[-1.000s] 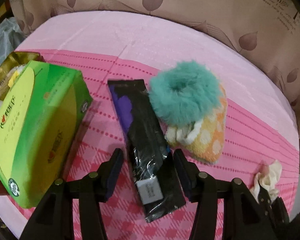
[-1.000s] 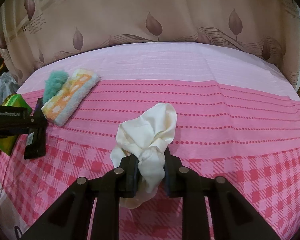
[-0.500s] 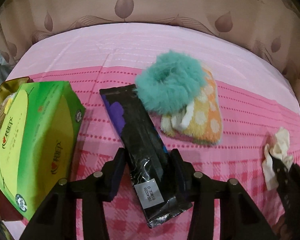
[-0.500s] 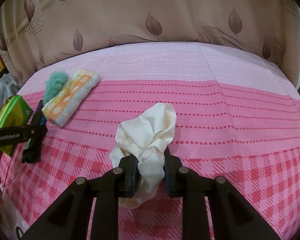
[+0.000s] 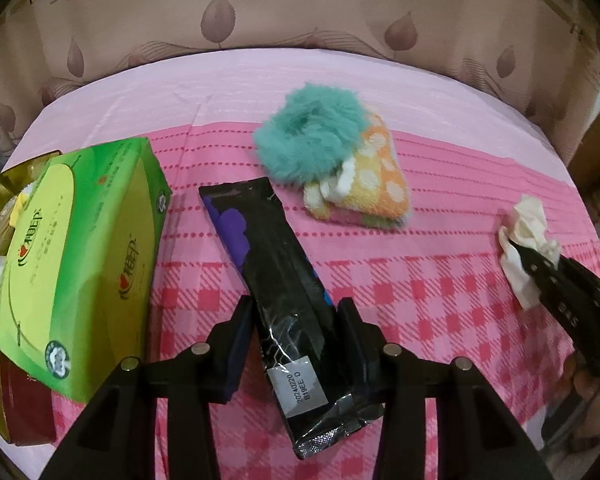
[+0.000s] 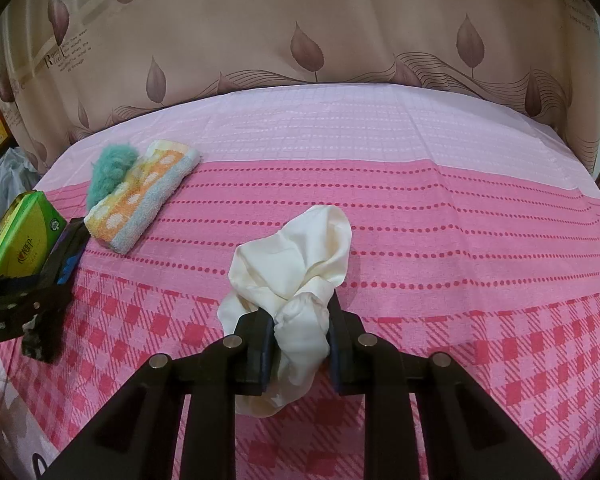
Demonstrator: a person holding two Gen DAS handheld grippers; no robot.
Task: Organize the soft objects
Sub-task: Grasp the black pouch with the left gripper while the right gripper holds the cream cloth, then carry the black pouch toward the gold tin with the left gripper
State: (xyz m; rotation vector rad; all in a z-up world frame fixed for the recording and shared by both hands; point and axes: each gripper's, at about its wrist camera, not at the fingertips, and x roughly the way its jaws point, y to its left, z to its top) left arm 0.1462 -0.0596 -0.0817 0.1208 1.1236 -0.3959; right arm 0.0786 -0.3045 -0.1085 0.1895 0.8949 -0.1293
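Left wrist view, left gripper (image 5: pixel 294 340): we see its jaws closing around the black pack (image 5: pixel 278 284), which lies between them; the pads look close to its sides, but we cannot tell if they press yet
Left wrist view, black pack: lies on the pink cloth (image 5: pixel 440 280), near end with a white label by the jaws, far end pointing up-left
Left wrist view, tissue box (image 5: pixel 80 256): green, left of the pack, apart from it
Left wrist view, scrunchie (image 5: pixel 312 136): teal and fluffy, far of the pack, resting on the towel (image 5: pixel 372 184)
Left wrist view, rag (image 5: pixel 526 236): cream, far right, pinched by the right gripper (image 5: pixel 518 246)
Right wrist view, right gripper (image 6: pixel 300 340): we see its jaws nearly closed, clamped on the bunched rag (image 6: pixel 296 272)
Right wrist view, rag: near centre of the pink cloth (image 6: pixel 460 240), its loose part spread beyond the fingers
Right wrist view, towel (image 6: pixel 140 200): far left, folded, scrunchie (image 6: pixel 110 174) at its far-left side
Right wrist view, left gripper (image 6: pixel 44 312): at the left edge, over the black pack (image 6: pixel 66 256), with the tissue box (image 6: pixel 20 236) beyond
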